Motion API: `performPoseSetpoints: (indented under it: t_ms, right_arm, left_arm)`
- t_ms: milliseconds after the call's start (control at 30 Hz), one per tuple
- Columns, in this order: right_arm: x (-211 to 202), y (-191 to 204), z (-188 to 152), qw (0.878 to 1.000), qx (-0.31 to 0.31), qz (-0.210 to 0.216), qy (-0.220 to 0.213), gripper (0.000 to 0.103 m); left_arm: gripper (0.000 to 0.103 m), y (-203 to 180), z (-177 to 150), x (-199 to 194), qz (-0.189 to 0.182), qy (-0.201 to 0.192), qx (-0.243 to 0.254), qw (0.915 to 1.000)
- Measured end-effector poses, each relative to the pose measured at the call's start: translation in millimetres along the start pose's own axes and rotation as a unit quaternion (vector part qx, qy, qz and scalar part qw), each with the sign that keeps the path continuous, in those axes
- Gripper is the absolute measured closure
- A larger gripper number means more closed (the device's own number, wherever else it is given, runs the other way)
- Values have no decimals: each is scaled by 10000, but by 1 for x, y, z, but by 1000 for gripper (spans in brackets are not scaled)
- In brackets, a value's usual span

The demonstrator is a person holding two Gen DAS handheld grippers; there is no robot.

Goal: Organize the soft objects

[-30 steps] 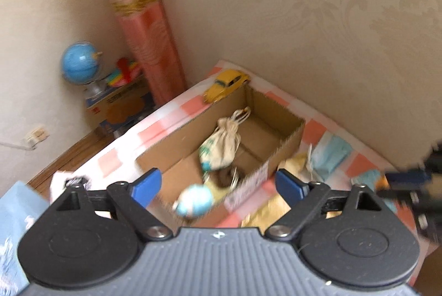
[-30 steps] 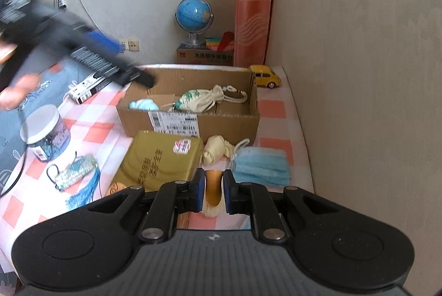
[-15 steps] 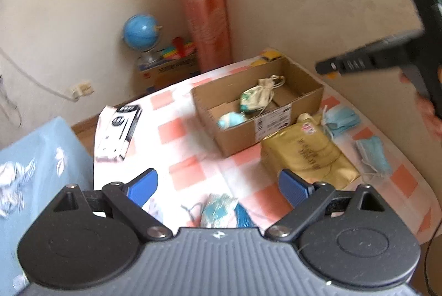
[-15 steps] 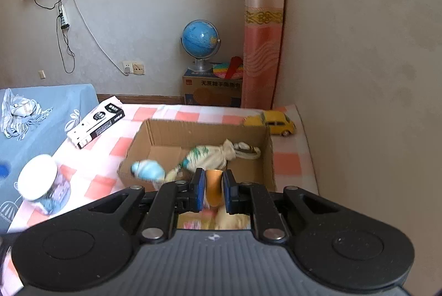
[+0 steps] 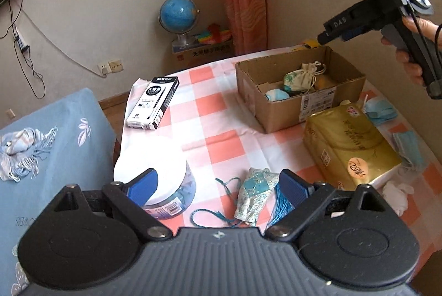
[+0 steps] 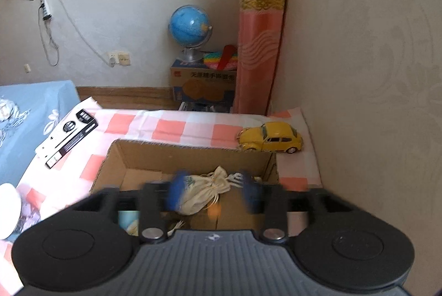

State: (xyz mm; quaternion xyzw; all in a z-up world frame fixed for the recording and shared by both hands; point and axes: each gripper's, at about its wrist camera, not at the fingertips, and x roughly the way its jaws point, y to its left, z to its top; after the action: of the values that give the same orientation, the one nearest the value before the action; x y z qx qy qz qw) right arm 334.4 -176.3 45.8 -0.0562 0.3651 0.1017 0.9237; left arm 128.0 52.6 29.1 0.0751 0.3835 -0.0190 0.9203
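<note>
Right claw [image 6: 212, 193], jaws just sprung apart and empty, hangs over the cardboard box [image 6: 190, 155] near the counter's far right corner, holding a drawstring pouch [image 6: 204, 192]. Left claw [image 5: 218, 185] gapes empty above a teal sachet [image 5: 255, 192] at the near edge.

Right gripper [image 6: 211, 198] released over cardboard box [image 6: 193, 157]; left gripper [image 5: 218, 185] relocated.

Right jaws, a second ago clamped on a small orange item, have just been opening, blurred, nothing between them; an orange item [image 5: 321, 80] now lies in the box beside the drawstring pouch [image 5: 299, 76]. Left gripper, formerly over the box, now hangs spread above the blue patterned sachet [image 5: 255, 192], beside the white-lidded jar [image 5: 154, 166].
</note>
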Motion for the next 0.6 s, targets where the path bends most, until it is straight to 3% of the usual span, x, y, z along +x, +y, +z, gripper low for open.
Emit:
performPoseSetpoints:
  t_ms: [33, 167, 233, 400, 600]
  right_arm:
    - [-2, 0, -1, 10000, 15, 0, -78, 22]
    - [-16, 1, -6, 9998, 27, 15, -208, 16]
    - [-25, 3, -11, 9997, 9, 17, -259, 6]
    - [-52, 11, -29, 9992, -31, 57, -394, 0]
    - [-77, 20, -57, 9991, -58, 32, -425, 0]
  left_arm:
    - [9, 0, -1, 1, -5, 11, -18, 10000]
    - [9, 3, -3, 3, -31, 11, -123, 9999]
    - [9, 4, -4, 4, -30, 12, -166, 9999]
    - [8, 4, -8, 1, -37, 13, -260, 9997]
    - [8, 2, -17, -5, 7, -92, -248, 9997]
